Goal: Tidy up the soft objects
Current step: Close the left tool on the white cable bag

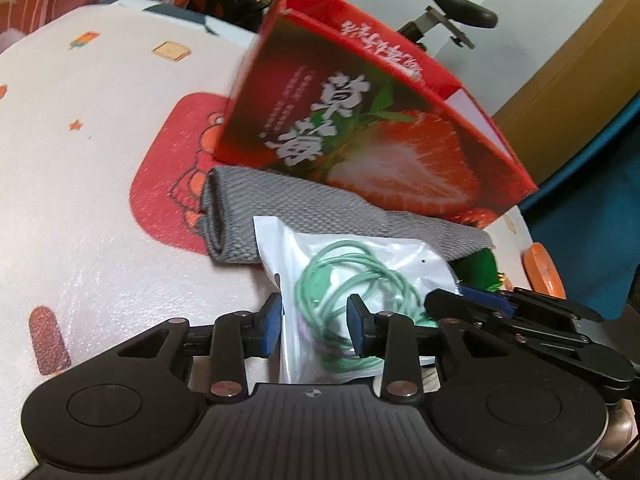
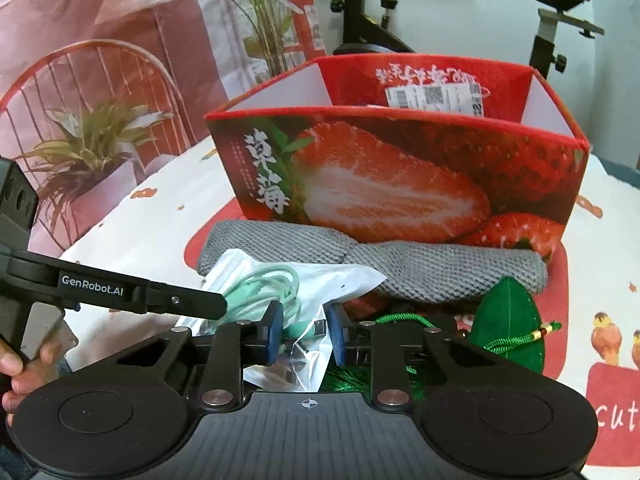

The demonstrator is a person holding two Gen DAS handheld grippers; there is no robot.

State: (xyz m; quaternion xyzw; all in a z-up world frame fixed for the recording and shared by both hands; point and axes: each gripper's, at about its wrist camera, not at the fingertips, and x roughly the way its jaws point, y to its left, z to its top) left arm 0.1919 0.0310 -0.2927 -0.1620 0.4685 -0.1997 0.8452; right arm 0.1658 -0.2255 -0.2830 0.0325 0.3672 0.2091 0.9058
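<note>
Both grippers angle down at the clear bag [image 1: 360, 264] of coiled green cable on the tabletop [image 1: 100, 200], lying on a rolled grey towel [image 1: 288, 204] before the strawberry box [image 1: 360, 128]. Left gripper [image 1: 314, 326] fingers straddle it, contact unclear; right gripper [image 2: 306, 334] fingers sit narrowly apart around its crinkled corner

Your left wrist camera looks forward and down along its own fingers from close above the table, facing the strawberry box [image 1: 372, 128] at a slant from its left corner. Your right wrist camera sits just as near and low but meets the same box [image 2: 400, 176] almost square on. Both views share the grey towel [image 1: 288, 208] [image 2: 420, 268], the plastic bag [image 1: 360, 272] [image 2: 320, 280] and the printed tablecloth [image 1: 100, 160] [image 2: 160, 208].
</note>
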